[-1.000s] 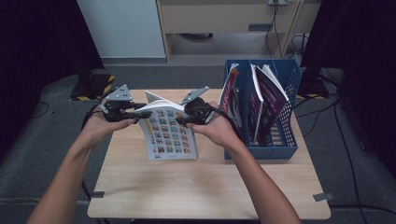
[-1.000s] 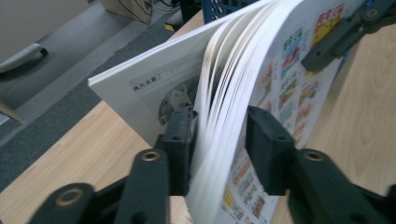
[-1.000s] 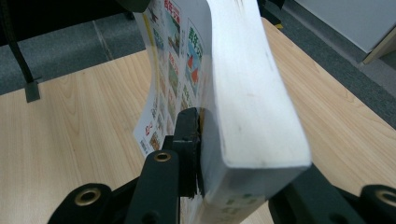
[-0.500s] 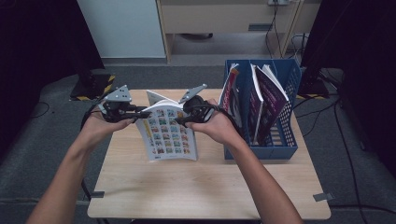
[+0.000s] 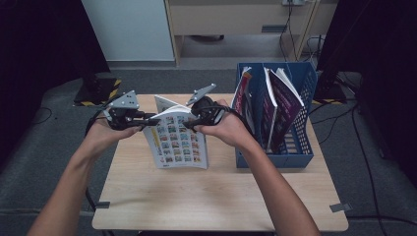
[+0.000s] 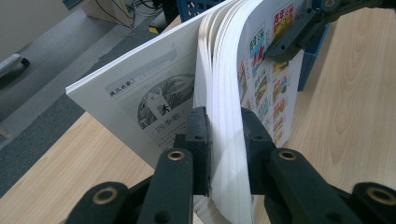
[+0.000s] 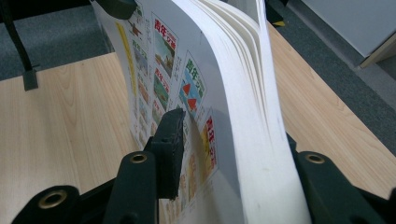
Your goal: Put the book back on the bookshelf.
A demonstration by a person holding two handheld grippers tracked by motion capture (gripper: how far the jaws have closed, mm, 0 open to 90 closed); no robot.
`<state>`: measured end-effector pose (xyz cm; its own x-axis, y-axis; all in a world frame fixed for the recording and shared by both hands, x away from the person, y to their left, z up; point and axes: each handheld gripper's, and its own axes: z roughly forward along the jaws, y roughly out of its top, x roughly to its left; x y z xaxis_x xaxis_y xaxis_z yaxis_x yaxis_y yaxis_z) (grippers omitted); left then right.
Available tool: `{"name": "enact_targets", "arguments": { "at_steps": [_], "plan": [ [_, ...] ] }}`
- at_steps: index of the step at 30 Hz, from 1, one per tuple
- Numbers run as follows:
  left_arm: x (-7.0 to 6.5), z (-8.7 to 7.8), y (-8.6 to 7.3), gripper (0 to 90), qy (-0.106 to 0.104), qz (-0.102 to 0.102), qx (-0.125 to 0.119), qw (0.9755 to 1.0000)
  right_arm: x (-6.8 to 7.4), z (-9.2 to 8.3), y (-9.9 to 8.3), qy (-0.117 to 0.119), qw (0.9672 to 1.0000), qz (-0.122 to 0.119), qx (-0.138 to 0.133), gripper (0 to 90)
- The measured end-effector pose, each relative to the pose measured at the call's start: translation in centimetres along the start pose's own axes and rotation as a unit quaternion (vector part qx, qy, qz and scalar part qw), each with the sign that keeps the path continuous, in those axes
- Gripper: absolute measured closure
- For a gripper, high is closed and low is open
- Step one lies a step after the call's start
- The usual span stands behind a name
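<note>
A magazine [image 5: 179, 142] with a cover of small coloured pictures hangs upright over the table [image 5: 221, 196], held by its upper edge between both hands. My left gripper [image 5: 150, 122] has just been closing and is clamped on the left edge. In the left gripper view both pads squeeze the pages [image 6: 224, 116]. My right gripper [image 5: 192, 123] straddles the opposite edge and has just been opening. In the right gripper view [image 7: 231, 130] the near pad stands just off the cover [image 7: 187, 70]. The far jaw is hidden behind the fanned pages.
A blue mesh file rack [image 5: 275, 160] stands on the table's right side, close behind the right hand, with several upright magazines [image 5: 282, 98] in its slots. Bare tabletop lies in front of the magazine, and a grey carpeted floor surrounds the table.
</note>
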<state>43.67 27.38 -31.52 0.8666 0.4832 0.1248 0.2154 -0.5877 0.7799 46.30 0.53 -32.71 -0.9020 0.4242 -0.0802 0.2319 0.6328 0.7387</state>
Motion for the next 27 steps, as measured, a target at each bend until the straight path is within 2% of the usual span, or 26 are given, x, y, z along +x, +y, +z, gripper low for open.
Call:
{"name": "enact_targets", "arguments": {
  "at_steps": [4, 7, 10, 12, 16, 17, 20, 22, 25, 27],
  "plan": [
    [-0.1, 0.0, 0.0, 76.5, -0.003, 0.004, 0.0, 1.0, 0.1, -0.1, 0.3, 0.005, 0.9999, -0.004, 0.009, 59.1],
    [-0.1, -0.1, 0.1, 76.5, -0.005, 0.006, 0.001, 1.0, 0.3, -0.2, 0.4, 0.004, 0.9999, -0.009, 0.012, 66.6],
    [-0.1, -0.1, 0.1, 75.4, 0.001, 0.007, -0.003, 1.0, 0.5, -0.5, 0.3, 0.008, 0.9999, -0.011, 0.011, 69.8],
    [0.0, -0.1, 0.0, 71.6, 0.012, 0.004, -0.012, 0.9999, 0.8, -0.6, 0.2, 0.006, 0.9998, -0.014, 0.01, 70.7],
    [0.3, 0.1, -0.3, 57.8, 0.036, 0.003, -0.018, 0.9992, 1.1, -0.8, -0.1, 0.012, 0.9998, -0.018, 0.005, 71.8],
    [0.4, 0.2, -0.3, 53.3, 0.038, 0.002, -0.02, 0.9991, 1.1, -0.8, -0.1, 0.014, 0.9997, -0.019, 0.004, 72.0],
    [0.5, 0.2, -0.8, 48.3, 0.038, 0.0, -0.028, 0.9989, 1.4, -0.9, -0.2, 0.018, 0.9996, -0.022, 0.002, 72.1],
    [0.5, 0.1, -0.9, 52.2, 0.028, 0.0, -0.026, 0.9993, 1.5, -0.9, -0.2, 0.022, 0.9995, -0.024, 0.001, 72.0],
    [0.3, -0.3, -0.9, 66.5, 0.011, 0.003, -0.023, 0.9997, 1.6, -0.9, -0.2, 0.025, 0.9995, -0.021, 0.0, 70.7],
    [0.2, -0.5, -0.8, 71.8, 0.004, 0.006, -0.022, 0.9997, 1.5, -0.9, 0.0, 0.027, 0.9994, -0.022, 0.004, 68.7]
  ]
}}
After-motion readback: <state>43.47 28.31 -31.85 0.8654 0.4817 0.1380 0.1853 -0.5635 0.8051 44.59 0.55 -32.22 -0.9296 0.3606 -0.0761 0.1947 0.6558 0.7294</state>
